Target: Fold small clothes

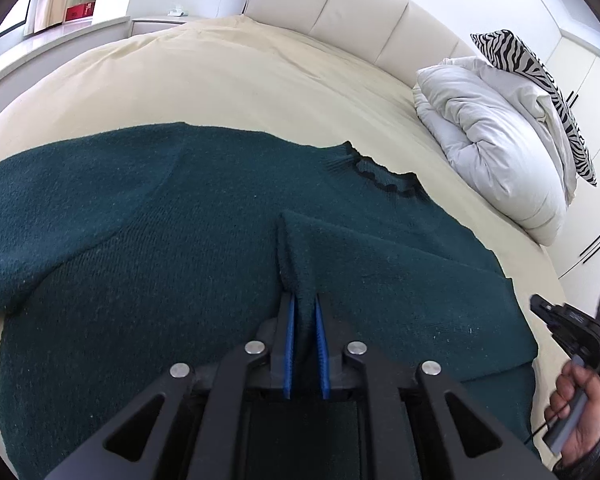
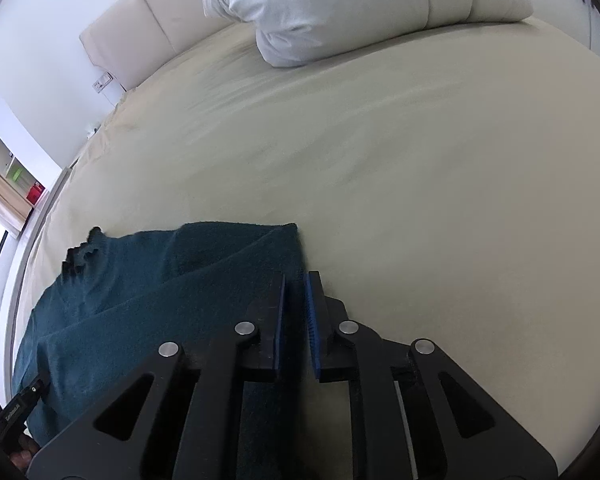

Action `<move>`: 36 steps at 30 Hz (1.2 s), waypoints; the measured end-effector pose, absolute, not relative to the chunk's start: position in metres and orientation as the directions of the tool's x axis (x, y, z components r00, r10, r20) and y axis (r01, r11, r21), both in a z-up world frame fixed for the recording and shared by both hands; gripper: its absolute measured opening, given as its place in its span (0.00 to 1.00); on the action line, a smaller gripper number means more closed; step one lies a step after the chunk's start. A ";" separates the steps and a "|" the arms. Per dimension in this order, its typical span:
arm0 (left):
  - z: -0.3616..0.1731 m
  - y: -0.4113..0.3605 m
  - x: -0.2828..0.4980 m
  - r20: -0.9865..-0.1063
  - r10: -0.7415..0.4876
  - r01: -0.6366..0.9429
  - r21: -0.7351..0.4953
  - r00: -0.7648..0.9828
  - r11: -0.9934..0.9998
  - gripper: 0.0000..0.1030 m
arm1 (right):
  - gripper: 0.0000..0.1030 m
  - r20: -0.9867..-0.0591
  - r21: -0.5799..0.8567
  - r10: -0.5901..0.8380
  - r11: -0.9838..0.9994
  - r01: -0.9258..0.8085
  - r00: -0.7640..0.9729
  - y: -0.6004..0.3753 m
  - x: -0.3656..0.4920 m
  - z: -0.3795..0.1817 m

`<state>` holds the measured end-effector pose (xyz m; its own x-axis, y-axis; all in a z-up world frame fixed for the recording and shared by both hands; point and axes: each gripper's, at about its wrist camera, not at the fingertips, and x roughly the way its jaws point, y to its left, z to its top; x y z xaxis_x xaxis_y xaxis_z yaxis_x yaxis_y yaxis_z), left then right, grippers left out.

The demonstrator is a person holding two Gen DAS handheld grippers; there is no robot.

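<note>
My left gripper [image 1: 304, 300] is clenched on a pinch of the sweater [image 1: 140, 240], a ridge of dark green knit standing up between its blue pads [image 1: 290, 332]. My right gripper [image 2: 296, 280] is closed to a narrow slit with nothing in it; the folded edge of the sweater lies just under and to the left of its tips.

The sweater lies spread on the bed [image 1: 220, 80] right in front of my left gripper. One sleeve [image 1: 400, 264] is already folded across the body, and the collar [image 1: 380, 172] sits further out to the right.

I judge the knit soft, thick and limp. It should bunch and sag rather than hold a crease, and it looks fuzzy enough not to slip from the pads. It seems light enough to lift by an edge. Seams, the hem or a sleeve end look like the best holds, since a pinch in mid-panel only tents the cloth.

A folded duvet [image 1: 500, 148] and a zebra pillow [image 1: 540, 80] lie well beyond, to the right. Nothing stands in the way on the sheet.
</note>
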<state>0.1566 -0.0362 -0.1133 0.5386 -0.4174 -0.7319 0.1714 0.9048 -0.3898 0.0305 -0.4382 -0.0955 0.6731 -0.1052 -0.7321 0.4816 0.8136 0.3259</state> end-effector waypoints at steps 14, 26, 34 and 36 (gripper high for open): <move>-0.066 0.058 0.129 -0.613 -0.473 0.098 -0.543 0.633 0.834 0.59 | 0.29 -0.646 0.198 -0.220 0.876 0.440 0.731 -0.386 -0.029 -0.046; -0.113 0.329 0.017 -0.581 -0.243 -0.420 -0.765 0.777 0.487 0.60 | 1.00 -0.429 0.218 -0.115 0.949 0.226 0.896 -0.231 -0.067 0.035; -0.145 0.362 0.026 -0.493 -0.230 -0.456 -0.868 0.839 0.198 0.59 | 0.96 -0.482 0.482 0.230 0.875 0.037 0.846 -0.154 -0.039 0.018; -0.148 0.370 0.037 -0.478 -0.215 -0.457 -0.878 0.852 0.141 0.58 | 0.92 -0.483 0.533 0.279 0.846 0.026 0.830 -0.143 -0.042 0.013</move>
